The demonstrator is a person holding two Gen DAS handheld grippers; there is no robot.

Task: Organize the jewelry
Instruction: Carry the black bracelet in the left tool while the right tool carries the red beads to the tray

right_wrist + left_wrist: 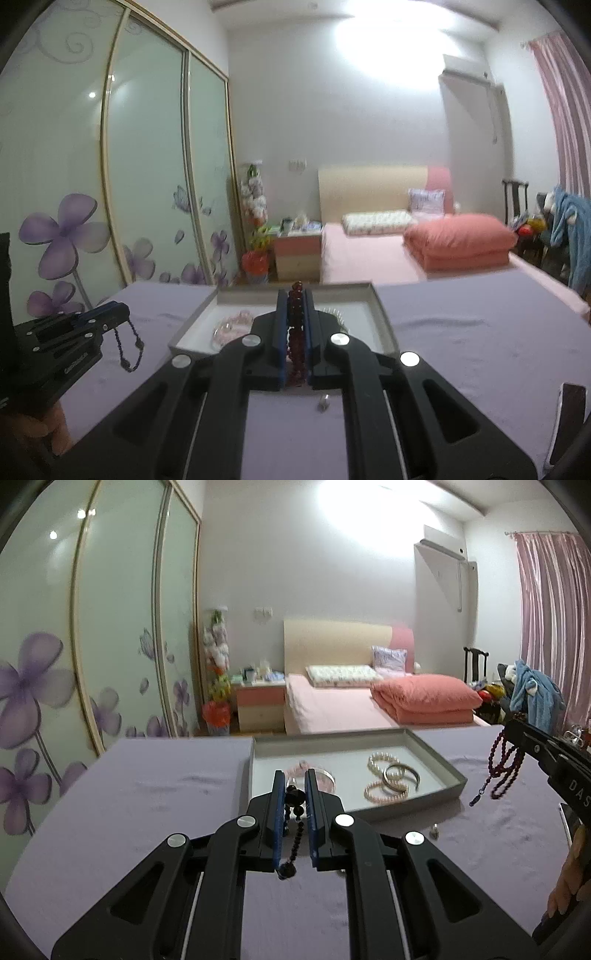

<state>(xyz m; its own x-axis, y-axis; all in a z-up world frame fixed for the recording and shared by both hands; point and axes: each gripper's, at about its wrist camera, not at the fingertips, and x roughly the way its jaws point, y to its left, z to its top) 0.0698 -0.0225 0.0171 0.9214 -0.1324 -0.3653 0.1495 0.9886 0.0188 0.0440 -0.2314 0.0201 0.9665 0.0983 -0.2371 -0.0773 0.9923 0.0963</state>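
My left gripper (294,775) is shut on a black bead strand (295,814) that hangs between its blue pads, just in front of the grey tray (452,771). My right gripper (295,295) is shut on a dark red bead strand (295,332); in the left wrist view that strand (504,764) dangles in loops to the right of the tray. The tray holds two pearl bracelets (382,762), a silver bangle (400,775) and a pink bracelet (314,771). In the right wrist view the left gripper (122,314) shows at the left with its dark strand (129,347) hanging.
The table wears a lilac cloth (147,794). A small metal piece (436,830) lies on the cloth in front of the tray. A phone edge (570,417) lies at the right. Behind are a pink bed (351,705) and wardrobe doors (92,627).
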